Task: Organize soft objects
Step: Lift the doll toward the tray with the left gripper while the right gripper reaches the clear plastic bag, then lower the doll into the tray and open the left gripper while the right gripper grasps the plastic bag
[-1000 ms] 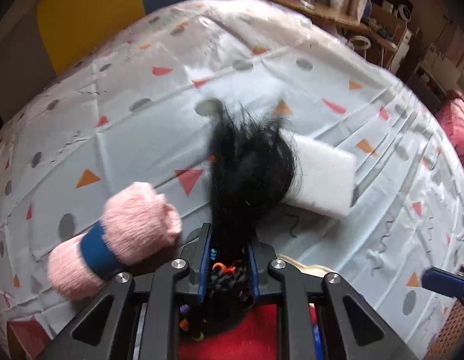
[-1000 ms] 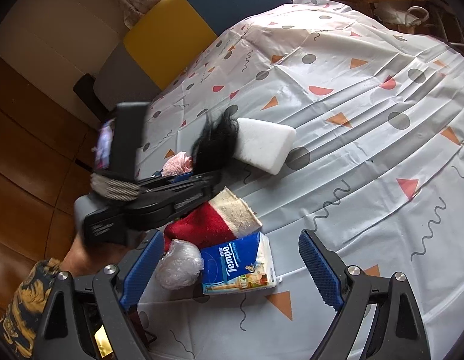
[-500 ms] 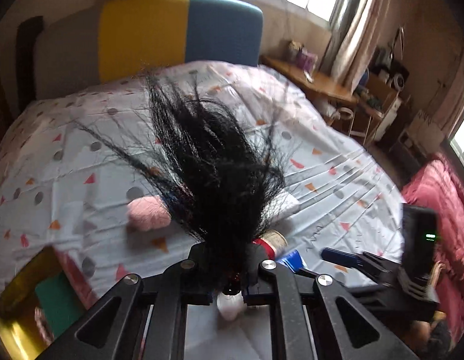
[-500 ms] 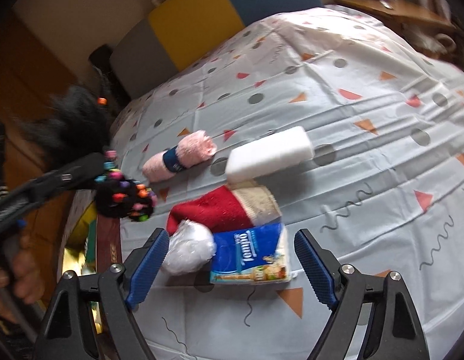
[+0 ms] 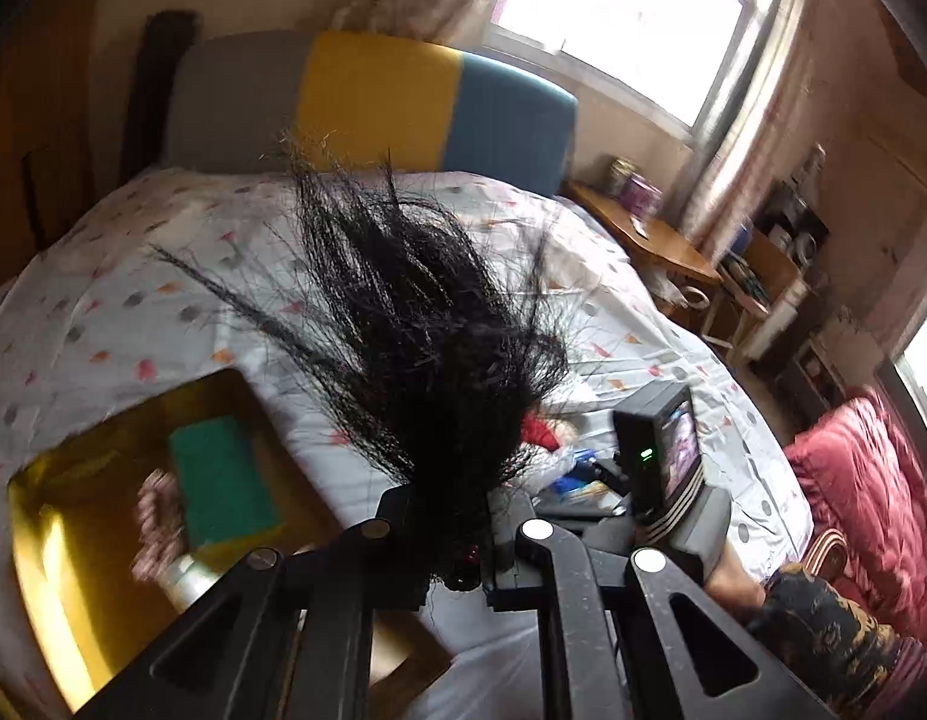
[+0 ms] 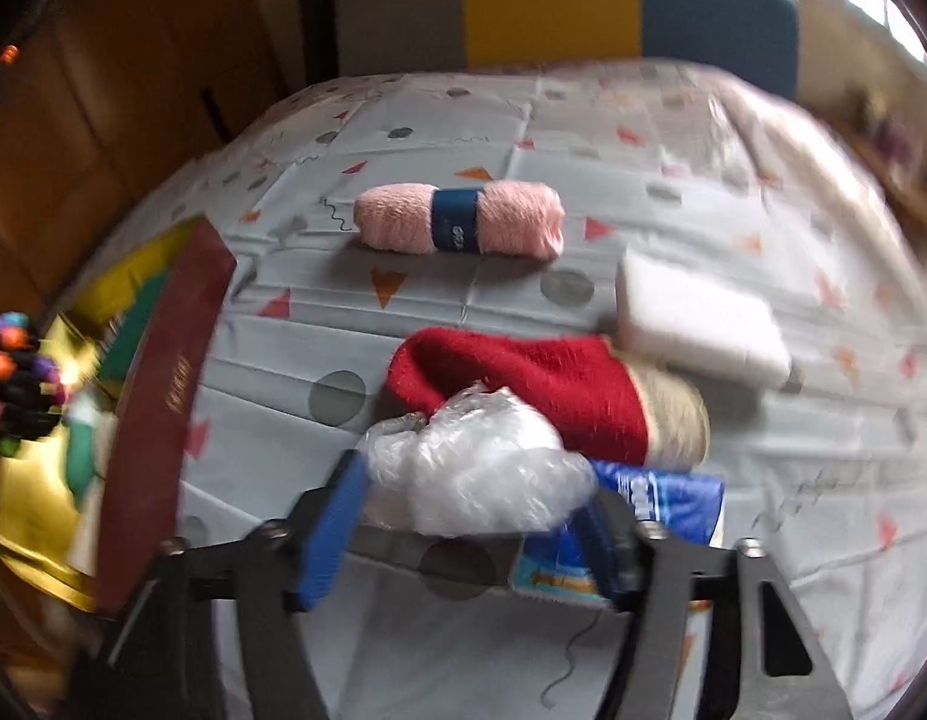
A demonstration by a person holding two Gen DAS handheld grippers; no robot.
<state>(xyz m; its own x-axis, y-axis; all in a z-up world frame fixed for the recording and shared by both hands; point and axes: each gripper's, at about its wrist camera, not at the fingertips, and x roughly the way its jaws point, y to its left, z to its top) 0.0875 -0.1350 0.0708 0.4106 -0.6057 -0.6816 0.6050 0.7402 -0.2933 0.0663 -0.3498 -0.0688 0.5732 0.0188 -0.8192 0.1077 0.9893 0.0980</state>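
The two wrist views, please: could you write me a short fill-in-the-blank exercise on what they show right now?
1. The left gripper is shut on a ____ wig.
2. The pink yarn skein wears a ____ band.
3. Between the right gripper fingers sits a crumpled clear ____ bag.
4. The green sponge lies inside the ____ box.

Missing words: black; blue; plastic; gold

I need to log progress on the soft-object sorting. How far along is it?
Done: a green sponge already lies in the gold box.
In hand: the left gripper grips a black wig; the right gripper is open around a clear plastic bag.
Left on the bed: pink yarn, white foam block, red sock, tissue pack.
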